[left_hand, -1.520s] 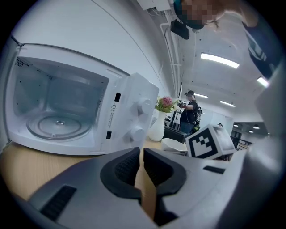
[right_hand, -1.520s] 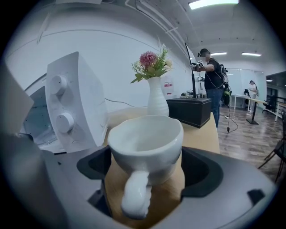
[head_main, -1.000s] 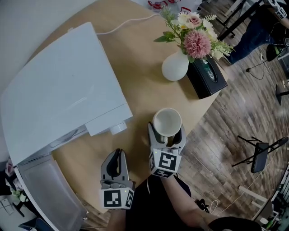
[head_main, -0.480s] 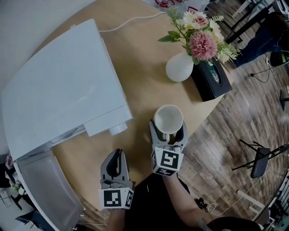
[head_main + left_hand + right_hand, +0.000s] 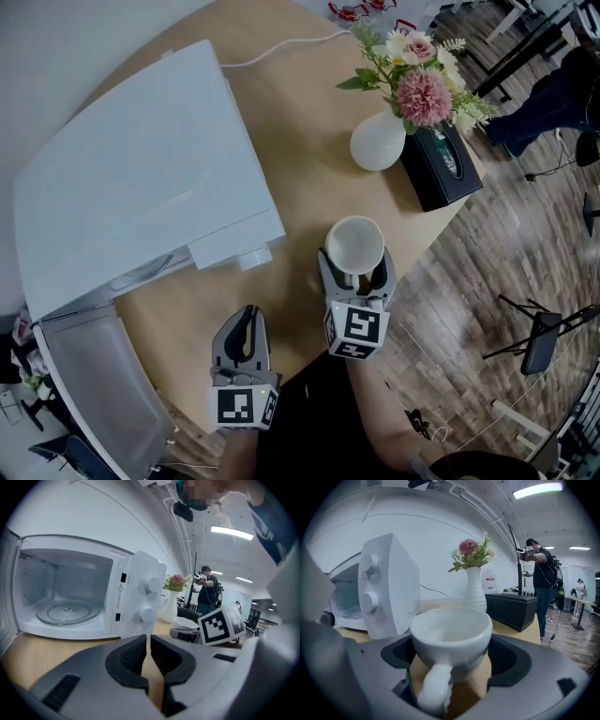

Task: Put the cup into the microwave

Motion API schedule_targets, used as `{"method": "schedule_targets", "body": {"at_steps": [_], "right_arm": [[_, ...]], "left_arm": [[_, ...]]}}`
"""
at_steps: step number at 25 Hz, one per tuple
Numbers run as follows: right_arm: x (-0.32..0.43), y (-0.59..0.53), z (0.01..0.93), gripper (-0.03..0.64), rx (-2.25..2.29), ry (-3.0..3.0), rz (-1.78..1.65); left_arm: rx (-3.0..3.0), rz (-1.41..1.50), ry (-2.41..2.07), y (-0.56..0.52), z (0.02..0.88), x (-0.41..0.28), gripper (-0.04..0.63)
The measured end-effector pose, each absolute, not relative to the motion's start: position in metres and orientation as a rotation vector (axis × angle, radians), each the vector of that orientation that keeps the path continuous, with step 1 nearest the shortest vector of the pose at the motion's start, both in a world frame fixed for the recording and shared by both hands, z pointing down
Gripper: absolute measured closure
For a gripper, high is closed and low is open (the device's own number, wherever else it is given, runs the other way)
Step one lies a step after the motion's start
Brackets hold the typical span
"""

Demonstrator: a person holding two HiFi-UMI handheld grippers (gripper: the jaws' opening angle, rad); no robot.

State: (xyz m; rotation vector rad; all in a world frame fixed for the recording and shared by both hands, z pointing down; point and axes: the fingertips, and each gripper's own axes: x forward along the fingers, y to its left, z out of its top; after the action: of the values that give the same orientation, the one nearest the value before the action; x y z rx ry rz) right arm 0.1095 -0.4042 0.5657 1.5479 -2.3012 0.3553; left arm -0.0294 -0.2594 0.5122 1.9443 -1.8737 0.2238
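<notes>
Closest to the person, at the worktop's (image 5: 309, 112) near edge, the left gripper (image 5: 249, 323) is held level and pointing away from the body. Its jaws are pressed nearly together with only a thin slit between them and nothing in it. Just to its right, the right gripper (image 5: 356, 277) reaches a little farther in, near the worktop's right edge. Its jaws are clamped on either side of the white cup (image 5: 354, 244), which is upright with its handle turned back toward the person.

The microwave (image 5: 141, 178) stands at the worktop's left side. Its door (image 5: 103, 394) is swung open past the near-left edge, and the glass turntable (image 5: 65, 613) is bare. Toward the far right corner stand a white vase (image 5: 378, 142) of flowers (image 5: 422, 89) and a black box (image 5: 441, 164).
</notes>
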Motion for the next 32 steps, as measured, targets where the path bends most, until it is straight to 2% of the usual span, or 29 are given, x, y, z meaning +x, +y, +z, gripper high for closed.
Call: {"method": "schedule_targets", "body": {"at_steps": [14,32], "right_arm": [[0.127,-0.394,0.539,0.187,1.519,-2.313,0.336],[0.100,-0.354,0.482,0.187,1.178,-2.497,0.248]], "left_arm": [[1.988,0.245,-1.893,-0.242,0.489,-0.034,0.588],[1.980,0.165,-2.013,-0.215,0.453,-0.059,0.588]]}}
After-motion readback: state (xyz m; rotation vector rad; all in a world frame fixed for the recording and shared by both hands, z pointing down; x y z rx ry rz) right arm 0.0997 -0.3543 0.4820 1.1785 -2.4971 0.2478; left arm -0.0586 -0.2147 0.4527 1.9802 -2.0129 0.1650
